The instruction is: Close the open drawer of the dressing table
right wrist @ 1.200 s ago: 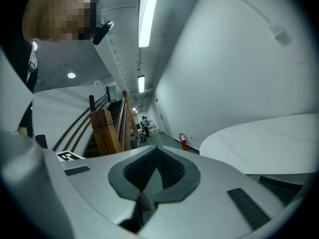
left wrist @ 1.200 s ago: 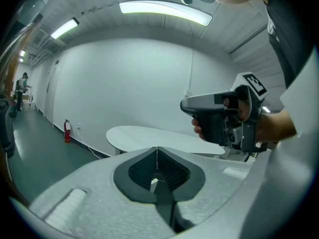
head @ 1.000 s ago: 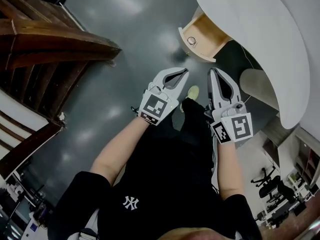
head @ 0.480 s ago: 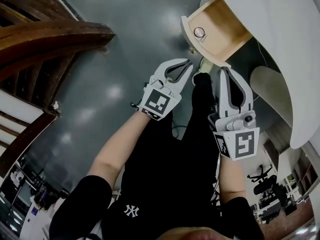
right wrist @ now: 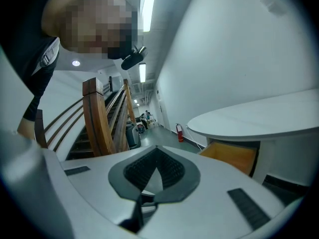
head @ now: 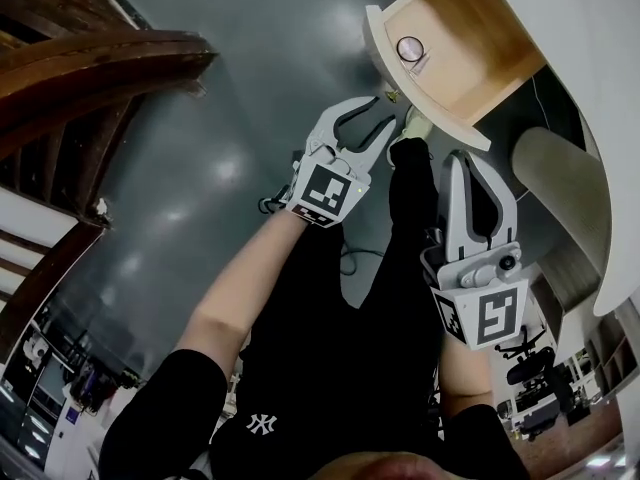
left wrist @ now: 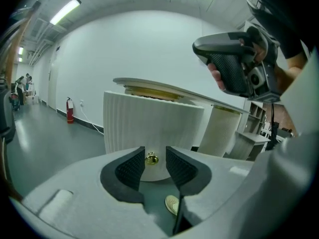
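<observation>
My left gripper has dropped to the front of the open drawer, which juts from under the dressing table's worktop. Its jaws are opening with nothing gripped, and the drawer's brass knob is framed just beyond them. The right gripper hangs near the drawer, jaws together and empty. I judge a push on the drawer front is next.

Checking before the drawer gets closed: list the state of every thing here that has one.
drawer: open, pulled out of the dressing table.
gold knob: on the drawer front, ungripped.
round object: lying inside the drawer.
left tool: jaws opening, pads pressing on nothing.
right tool: shut, empty.
</observation>
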`<move>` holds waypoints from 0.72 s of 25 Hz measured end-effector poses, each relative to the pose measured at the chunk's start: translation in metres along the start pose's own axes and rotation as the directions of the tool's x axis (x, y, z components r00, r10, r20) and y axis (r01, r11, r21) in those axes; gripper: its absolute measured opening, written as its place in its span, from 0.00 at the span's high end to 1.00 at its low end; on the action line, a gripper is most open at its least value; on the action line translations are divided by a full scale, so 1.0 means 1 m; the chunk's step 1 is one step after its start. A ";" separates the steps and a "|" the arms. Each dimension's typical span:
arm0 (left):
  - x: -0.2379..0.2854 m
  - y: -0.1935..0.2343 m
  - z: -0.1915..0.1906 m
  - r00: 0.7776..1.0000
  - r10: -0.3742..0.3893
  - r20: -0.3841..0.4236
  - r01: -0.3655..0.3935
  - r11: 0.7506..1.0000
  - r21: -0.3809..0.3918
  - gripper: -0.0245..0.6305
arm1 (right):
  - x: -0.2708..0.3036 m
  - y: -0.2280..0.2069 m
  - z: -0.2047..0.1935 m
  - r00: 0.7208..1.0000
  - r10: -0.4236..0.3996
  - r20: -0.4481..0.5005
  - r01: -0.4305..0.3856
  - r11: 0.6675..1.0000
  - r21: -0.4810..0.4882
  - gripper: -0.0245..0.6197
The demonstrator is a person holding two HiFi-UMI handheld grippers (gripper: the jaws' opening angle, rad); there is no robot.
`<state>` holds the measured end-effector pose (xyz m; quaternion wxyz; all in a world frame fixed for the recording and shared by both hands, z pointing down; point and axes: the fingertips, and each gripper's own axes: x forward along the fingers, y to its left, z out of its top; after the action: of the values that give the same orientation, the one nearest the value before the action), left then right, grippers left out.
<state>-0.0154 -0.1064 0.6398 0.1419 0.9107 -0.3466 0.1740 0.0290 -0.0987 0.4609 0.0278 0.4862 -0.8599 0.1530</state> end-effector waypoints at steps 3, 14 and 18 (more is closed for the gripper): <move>0.012 -0.001 -0.011 1.000 -0.004 -0.012 0.004 1.000 0.014 0.77 | -0.002 0.003 -0.010 1.000 0.011 -0.012 -0.011 1.000 0.009 0.94; 0.046 0.011 -0.015 1.000 0.022 -0.022 -0.022 1.000 0.015 0.79 | -0.009 -0.023 -0.043 0.998 -0.021 -0.053 0.023 0.999 0.040 0.94; 0.053 0.012 -0.013 1.000 0.019 -0.012 -0.019 1.000 0.015 0.79 | -0.014 -0.035 -0.053 0.997 -0.051 -0.055 0.054 0.998 0.039 0.94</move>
<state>0.0111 -0.1412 0.6752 0.1355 0.9074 -0.3531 0.1835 0.0607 -0.0891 0.5171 0.0452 0.5048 -0.8425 0.1825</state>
